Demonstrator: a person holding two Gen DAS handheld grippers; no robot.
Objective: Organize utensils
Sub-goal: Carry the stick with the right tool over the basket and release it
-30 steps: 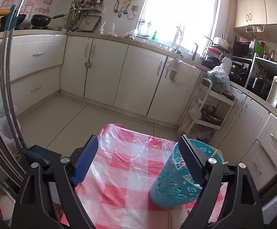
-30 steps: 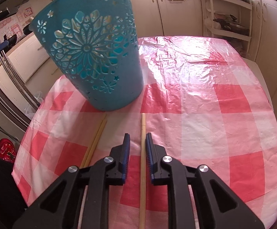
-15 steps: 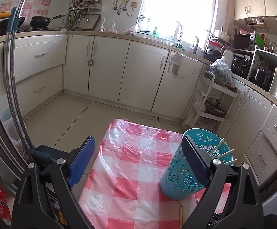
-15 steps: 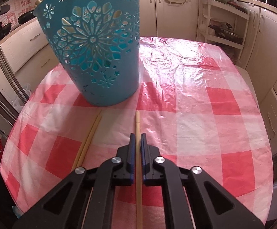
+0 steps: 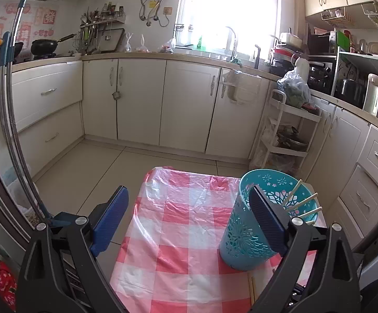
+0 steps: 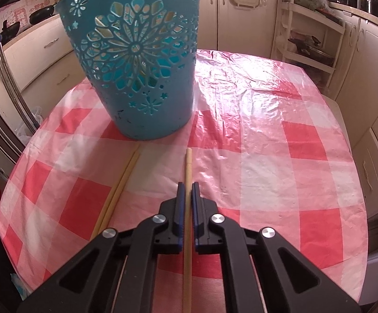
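Observation:
A teal cut-out plastic holder (image 6: 139,60) stands on the red-and-white checked tablecloth (image 6: 262,156). In the left wrist view the same holder (image 5: 243,234) has several chopsticks (image 5: 302,202) leaning out of its rim. My right gripper (image 6: 188,186) is shut on a single wooden chopstick (image 6: 188,165) that lies pointing toward the holder. Two more chopsticks (image 6: 118,190) lie side by side to its left. My left gripper (image 5: 189,200) hangs open above the table with nothing between its fingers; its right finger overlaps the holder in the picture.
The small table (image 5: 178,247) stands in a kitchen with cream cabinets (image 5: 189,104) behind it. A white shelf trolley (image 5: 285,135) is at the back right. A metal pole (image 5: 9,130) and bags stand to the left of the table.
My right gripper has closed on the single chopstick, which earlier lay loose between its fingers. The left wrist view has rolled level, with the holder now seen upright.

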